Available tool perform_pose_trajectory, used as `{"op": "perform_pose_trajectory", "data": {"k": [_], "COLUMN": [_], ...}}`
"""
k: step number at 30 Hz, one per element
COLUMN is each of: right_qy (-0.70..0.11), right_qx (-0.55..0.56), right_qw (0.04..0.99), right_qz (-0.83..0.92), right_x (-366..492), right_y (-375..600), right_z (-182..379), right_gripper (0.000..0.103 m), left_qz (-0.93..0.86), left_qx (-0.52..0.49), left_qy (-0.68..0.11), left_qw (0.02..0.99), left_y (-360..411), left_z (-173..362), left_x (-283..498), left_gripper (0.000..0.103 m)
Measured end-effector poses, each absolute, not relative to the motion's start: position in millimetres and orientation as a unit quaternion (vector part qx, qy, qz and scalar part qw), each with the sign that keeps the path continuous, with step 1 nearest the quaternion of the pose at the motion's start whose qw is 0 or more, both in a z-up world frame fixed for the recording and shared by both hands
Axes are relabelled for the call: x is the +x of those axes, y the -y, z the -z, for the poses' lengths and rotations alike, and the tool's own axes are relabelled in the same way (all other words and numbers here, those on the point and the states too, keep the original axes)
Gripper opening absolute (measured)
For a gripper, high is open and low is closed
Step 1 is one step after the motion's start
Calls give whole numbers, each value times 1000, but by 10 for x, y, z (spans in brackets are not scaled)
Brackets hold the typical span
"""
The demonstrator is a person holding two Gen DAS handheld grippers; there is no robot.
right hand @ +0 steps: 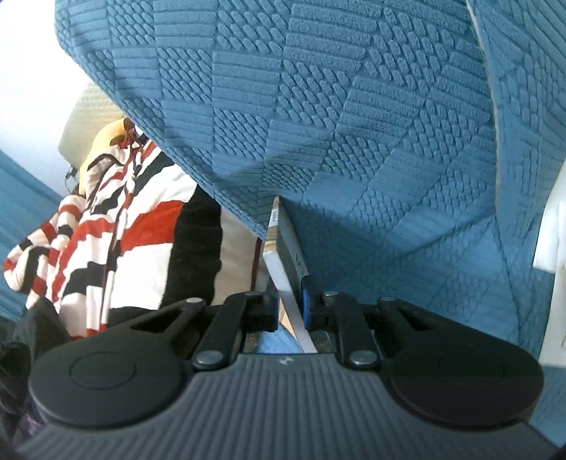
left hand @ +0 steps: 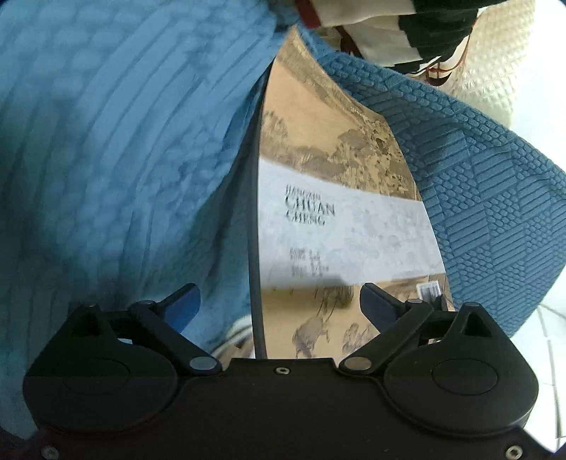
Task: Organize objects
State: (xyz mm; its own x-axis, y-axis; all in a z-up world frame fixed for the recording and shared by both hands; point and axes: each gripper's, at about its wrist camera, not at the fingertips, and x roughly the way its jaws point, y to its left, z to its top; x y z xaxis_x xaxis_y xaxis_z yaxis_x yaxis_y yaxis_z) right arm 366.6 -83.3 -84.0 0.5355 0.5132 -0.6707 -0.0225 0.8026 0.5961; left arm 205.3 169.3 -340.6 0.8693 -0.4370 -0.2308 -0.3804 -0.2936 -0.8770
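Note:
A thin book with a tan painted cover and a white title band stands on edge, wedged between blue textured cushions. In the left wrist view my left gripper is open wide. One blue-padded finger is left of the dark spine and the other is in front of the cover, and neither pad presses on the book. The right wrist view shows the same book edge-on, running up under a blue cushion. My right gripper is shut on the book's near edge.
A red, white and black striped garment lies left of the book and shows again as the striped garment at the top. Behind it is a cream knitted cushion. A white object stands at the right edge. A white cable lies under the left gripper.

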Motion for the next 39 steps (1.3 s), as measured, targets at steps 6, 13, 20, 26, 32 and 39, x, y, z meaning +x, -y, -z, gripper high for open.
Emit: {"op": "perform_pose_trajectory", "data": {"k": [6,13,20,26,32,39], "right_qy": [-460,-459,-448,-438,-418,-397], "right_qx": [307,343,339,328,326,337], "right_qw": [820,808,815,824,832,839], "right_qz": [-147,-137,-142,-146,-162,-159], "right_x": [3591,3523,3485,3375,3192,2936], "right_y": [820,953,1075,1177,1307,1495], "right_z": [877,1002,1084,1047,902,721], "right_gripper": [15,15,15,12,11,12], "left_qz": [41,60,44,47,64,93], "left_qx": [-845,-847,-801,-733,-678,-641], "left_qy": [-222,-210,-241,-251,-252,-278], "left_qw": [485,484,545,631,687,709], "left_y": [-1576,-1538,-1655,-1830,-1976,-1855], "left_z": [3558,3512,3293,2886,2460,2137], "left_x": [2000,2043,2033,1922,1929,1917], "left_gripper": [96,63,37,17,17,18]}}
